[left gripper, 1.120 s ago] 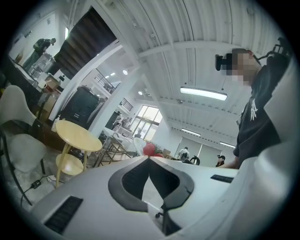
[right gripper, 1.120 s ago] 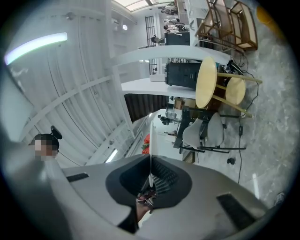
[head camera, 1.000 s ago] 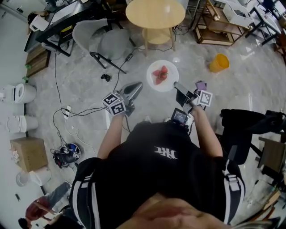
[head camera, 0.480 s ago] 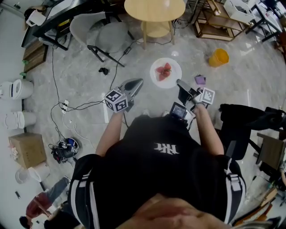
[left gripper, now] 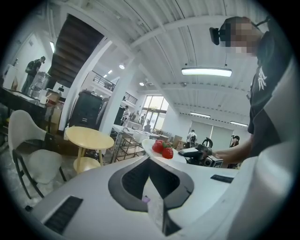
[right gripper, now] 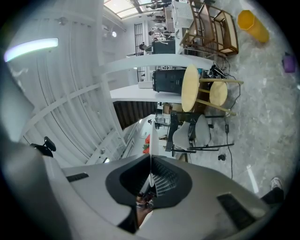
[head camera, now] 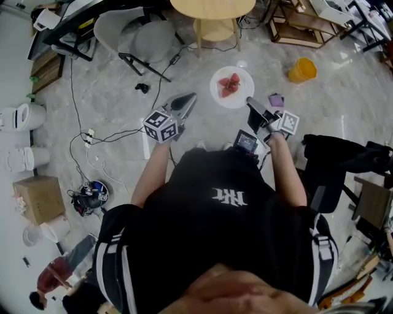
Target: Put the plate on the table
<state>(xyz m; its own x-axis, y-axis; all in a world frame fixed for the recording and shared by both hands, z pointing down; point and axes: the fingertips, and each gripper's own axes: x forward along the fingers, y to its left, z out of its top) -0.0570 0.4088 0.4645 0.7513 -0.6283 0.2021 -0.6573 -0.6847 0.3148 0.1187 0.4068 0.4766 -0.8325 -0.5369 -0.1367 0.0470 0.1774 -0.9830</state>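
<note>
1. The right tool (head camera: 250,102) is clamped on the rim of the white plate (head camera: 242,92), at the plate's 5 o'clock edge in the head view. In the right gripper view the plate (right gripper: 152,140) runs edge-on out of the pinched jaws of that tool (right gripper: 150,161).
2. The plate carries red strawberries (head camera: 230,84) near its middle. They also show in the left gripper view (left gripper: 161,147) and as a red patch beside the edge-on plate (right gripper: 146,142).
3. The plate is in the air over the marble floor (head camera: 184,73), at 12 o'clock from the person. It is not on the round wooden desk (head camera: 212,6), which stands farther off toward 12 o'clock.
4. The left tool (head camera: 190,99) hangs at the plate's 8 o'clock, apart from it. Its jaws are pressed together with nothing between them (left gripper: 150,159).
5. From the left tool's camera, the plate (left gripper: 178,158) sits just past the jaw tips with the right tool (left gripper: 197,152) on its 3 o'clock side, and the desk (left gripper: 89,137) lies toward 10 o'clock.
6. A grey chair (head camera: 132,37) stands at the plate's 10 o'clock, and an orange container (head camera: 302,69) lies on the floor at its 2 o'clock.
</note>
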